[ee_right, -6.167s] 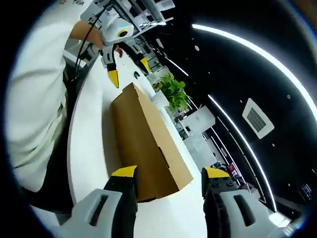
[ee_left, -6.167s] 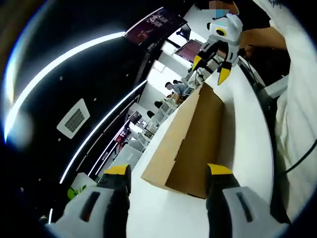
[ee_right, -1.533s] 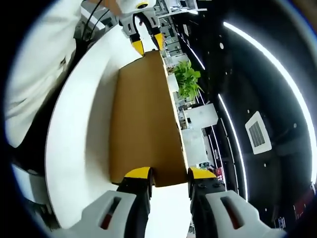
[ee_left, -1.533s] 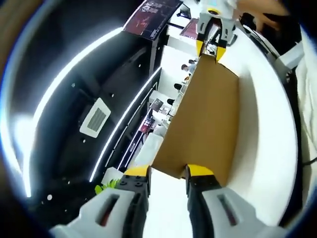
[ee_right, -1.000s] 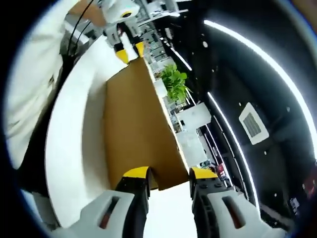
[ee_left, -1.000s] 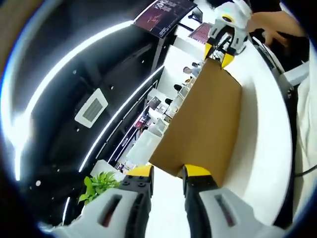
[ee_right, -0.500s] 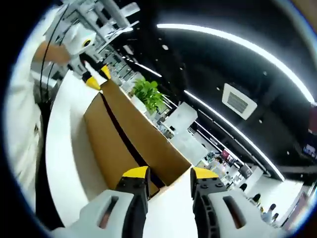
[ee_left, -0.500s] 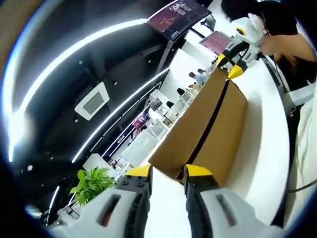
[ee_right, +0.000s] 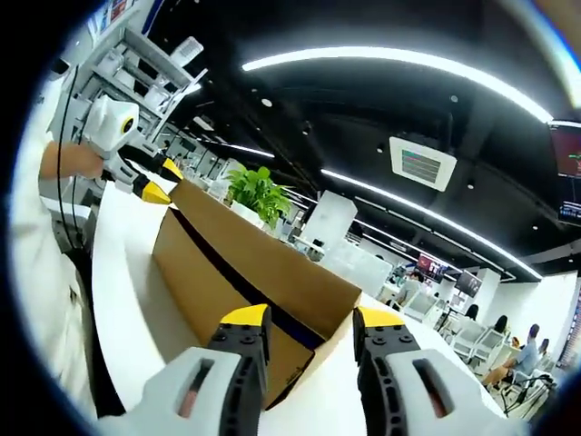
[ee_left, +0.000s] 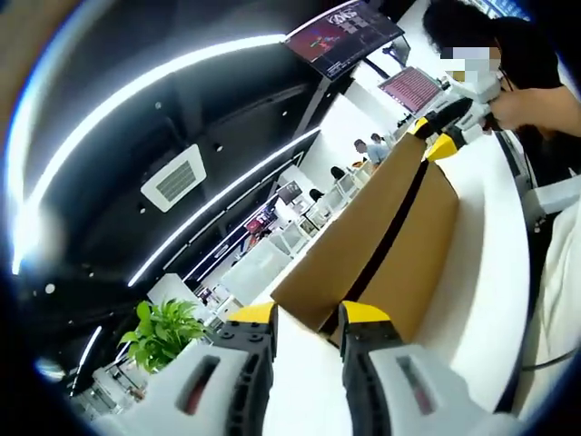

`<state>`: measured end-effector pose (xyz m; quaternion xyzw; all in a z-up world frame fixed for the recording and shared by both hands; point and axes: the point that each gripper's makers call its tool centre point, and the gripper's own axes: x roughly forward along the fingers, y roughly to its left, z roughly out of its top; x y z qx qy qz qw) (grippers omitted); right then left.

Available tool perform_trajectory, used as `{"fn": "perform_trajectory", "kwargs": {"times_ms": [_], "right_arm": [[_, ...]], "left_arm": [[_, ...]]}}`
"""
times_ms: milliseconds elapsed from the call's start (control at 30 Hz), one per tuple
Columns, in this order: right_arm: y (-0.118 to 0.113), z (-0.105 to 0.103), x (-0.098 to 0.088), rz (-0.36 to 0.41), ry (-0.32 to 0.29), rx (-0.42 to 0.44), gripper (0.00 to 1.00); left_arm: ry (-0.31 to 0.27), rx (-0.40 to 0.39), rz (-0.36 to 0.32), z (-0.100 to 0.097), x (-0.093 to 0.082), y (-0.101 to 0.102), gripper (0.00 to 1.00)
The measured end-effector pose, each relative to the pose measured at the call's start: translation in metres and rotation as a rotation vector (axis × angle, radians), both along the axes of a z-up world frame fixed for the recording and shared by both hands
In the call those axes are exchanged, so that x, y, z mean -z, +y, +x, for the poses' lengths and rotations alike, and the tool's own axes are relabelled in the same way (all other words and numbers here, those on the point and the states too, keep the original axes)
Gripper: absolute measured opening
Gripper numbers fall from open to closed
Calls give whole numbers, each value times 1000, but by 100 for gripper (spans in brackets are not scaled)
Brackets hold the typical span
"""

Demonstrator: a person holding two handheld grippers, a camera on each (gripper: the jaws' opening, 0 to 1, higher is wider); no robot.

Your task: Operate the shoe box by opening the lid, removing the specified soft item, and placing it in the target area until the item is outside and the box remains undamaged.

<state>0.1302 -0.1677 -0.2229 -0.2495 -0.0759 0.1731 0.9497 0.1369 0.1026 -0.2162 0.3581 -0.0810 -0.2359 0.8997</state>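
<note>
The brown cardboard shoe box (ee_left: 386, 238) lies on the white desk (ee_left: 486, 300), stretched between the two hand-held grippers, its lid (ee_right: 272, 263) lifted so a dark gap runs along the side. The left hand-held gripper (ee_left: 309, 315) is clenched on the lid's edge at the near end of the box in the left gripper view; the right hand-held gripper (ee_right: 310, 317) grips the lid's edge at the opposite end. A potted green plant (ee_right: 257, 190) stands beyond the box, far from the right hand-held gripper.
</note>
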Motion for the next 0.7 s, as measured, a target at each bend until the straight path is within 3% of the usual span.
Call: {"fn": "perform_trajectory", "kwargs": {"times_ms": [200,367,600,667,700], "right_arm": [[0,0,-2,2,-11,6,36],[-2,3,-11,16,-41,18,32],[0,7,-18,45,-78,37,37],[0,9,-18,31,-72,50,33],[-6,10,-14,50,-37,99,32]], "left_arm": [[4,3,-12,0,-1,0,28],[10,18,-63,1,-10,-1,29],[24,41,-123,6,-23,-2,29],[26,46,-136,8,-26,-2,29],[24,47,-141,9,-27,-2,29]]}}
